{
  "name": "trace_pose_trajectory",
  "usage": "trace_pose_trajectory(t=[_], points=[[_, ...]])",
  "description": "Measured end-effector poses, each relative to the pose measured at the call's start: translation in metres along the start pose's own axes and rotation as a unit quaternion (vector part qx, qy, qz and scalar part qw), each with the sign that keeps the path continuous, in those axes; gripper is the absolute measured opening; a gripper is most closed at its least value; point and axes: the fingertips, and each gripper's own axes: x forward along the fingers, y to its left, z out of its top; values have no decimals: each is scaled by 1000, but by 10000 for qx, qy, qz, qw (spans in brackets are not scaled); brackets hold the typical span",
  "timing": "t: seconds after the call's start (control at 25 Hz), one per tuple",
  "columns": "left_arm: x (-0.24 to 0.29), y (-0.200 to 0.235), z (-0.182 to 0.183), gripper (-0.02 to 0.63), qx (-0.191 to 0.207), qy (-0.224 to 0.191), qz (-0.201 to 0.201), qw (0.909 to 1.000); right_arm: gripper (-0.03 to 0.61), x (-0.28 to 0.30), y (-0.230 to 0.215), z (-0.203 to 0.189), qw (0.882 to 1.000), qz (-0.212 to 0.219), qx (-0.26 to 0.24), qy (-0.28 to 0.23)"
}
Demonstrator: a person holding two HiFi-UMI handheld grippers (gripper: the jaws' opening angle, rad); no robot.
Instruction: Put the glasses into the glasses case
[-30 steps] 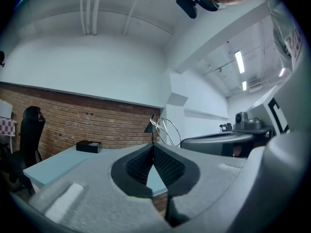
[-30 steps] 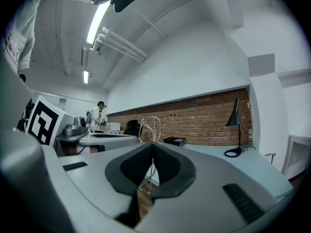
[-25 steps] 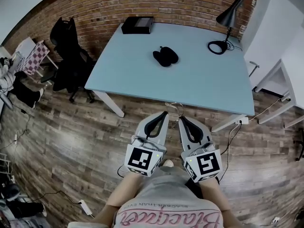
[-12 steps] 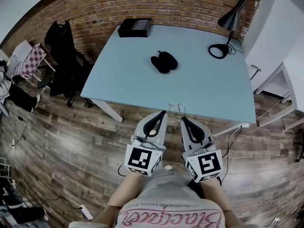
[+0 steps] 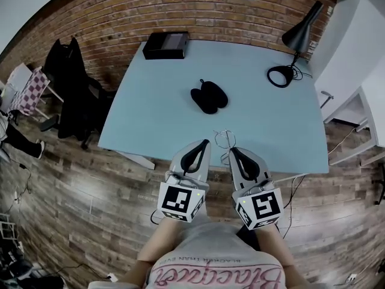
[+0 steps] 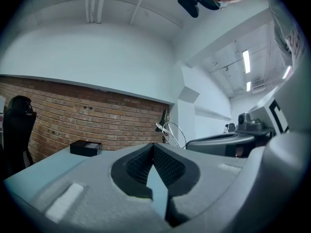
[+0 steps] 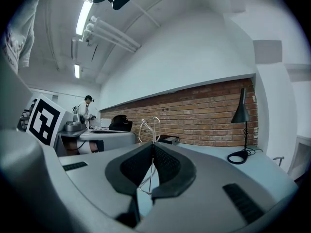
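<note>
Under a brick wall (image 5: 180,5), the pale blue bench (image 5: 258,122) is carrying the black glasses case (image 5: 209,96) mid-top. The right tongs (image 5: 231,151) are pinching the wire glasses (image 5: 224,138) above the near edge, while the left tongs (image 5: 206,143) are sitting closed and empty. This looks like the carrying step; next probably comes reaching forward over the case.

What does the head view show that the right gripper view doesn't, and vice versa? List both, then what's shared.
Head view only: the open black glasses case, the wooden plank floor.
Right gripper view only: white ceiling tube lights, a distant person, and the right gripper shut on the thin wire-framed glasses.
Both: those glasses, the black desk lamp, the flat black box, the red brick wall, the light blue table.
</note>
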Motion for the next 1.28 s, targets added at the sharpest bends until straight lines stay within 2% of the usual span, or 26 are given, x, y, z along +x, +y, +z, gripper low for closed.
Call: trace_pose_trajectory(t=[0.4,0.64,0.92,1.28], points=[[78,99,-2,3,-107,118,-142,9998,15,117,-30,12,9998,-169,-64,114],[120,142,-13,3,-145,339,-439,9984,15,174,-50,4,9987,-413,14,293],[158,170,-26,3,-237,544,-678,9959,15,220,-72,1,9973,-569,-6,472],[183,186,-49,3,-418,820,-521,9944,15,243,-93,-13,9959,-480,-89,760]])
